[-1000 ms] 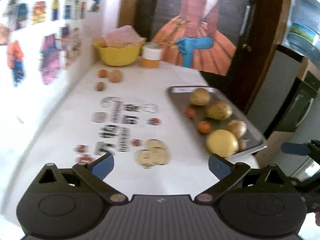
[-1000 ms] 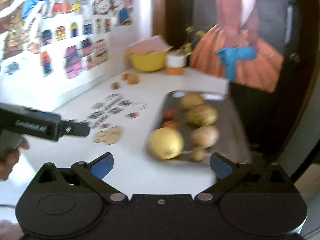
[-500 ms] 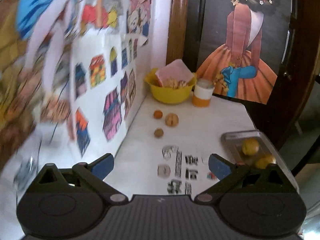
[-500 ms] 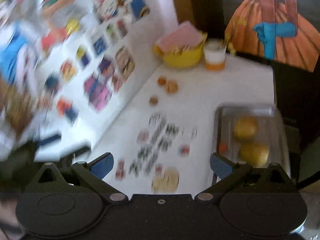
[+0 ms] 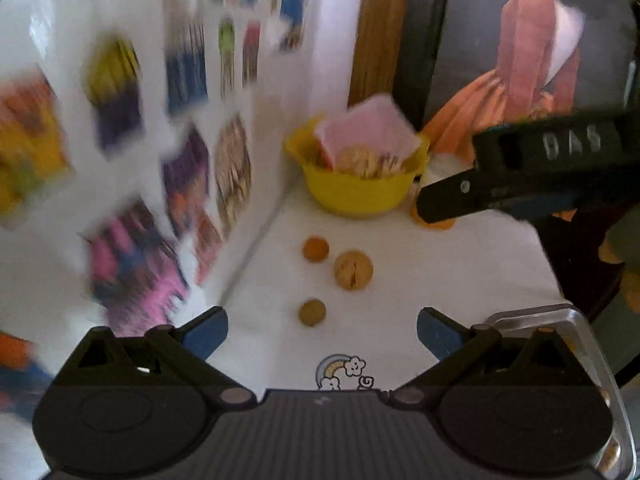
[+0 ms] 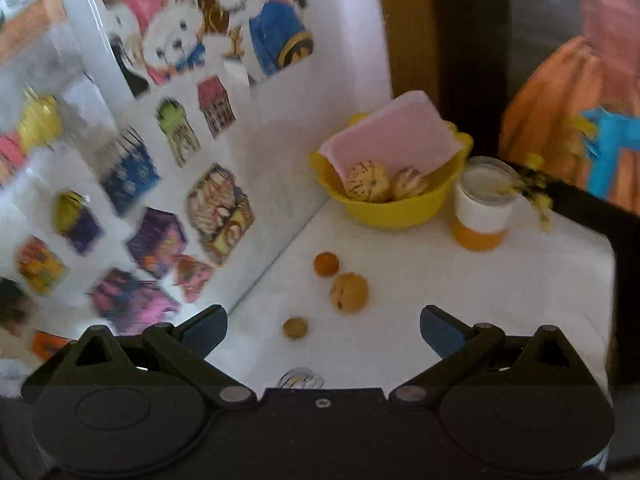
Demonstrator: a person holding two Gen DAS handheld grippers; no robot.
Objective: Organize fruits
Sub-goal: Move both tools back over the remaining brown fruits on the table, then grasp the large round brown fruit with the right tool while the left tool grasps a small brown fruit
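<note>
Both grippers face the far corner of the white surface (image 6: 460, 280), where it meets a wall covered in stickers (image 6: 168, 200). The left gripper (image 5: 322, 330) has its fingers wide apart and empty; the right gripper (image 6: 324, 330) likewise has its fingers spread with nothing between them. Three small round fruits lie loose near the wall edge: a small orange one (image 6: 326, 263), a larger tan one (image 6: 349, 292) just beside it, and a small brownish one (image 6: 295, 327) nearer the grippers. In the far corner sits a yellow bowl (image 6: 394, 210) holding two speckled fruits (image 6: 366, 181) and a pink sheet (image 6: 394, 136), with a jar (image 6: 484, 212) just beside it. A metal tray (image 5: 592, 344) shows by the surface's right edge in the left view.
</note>
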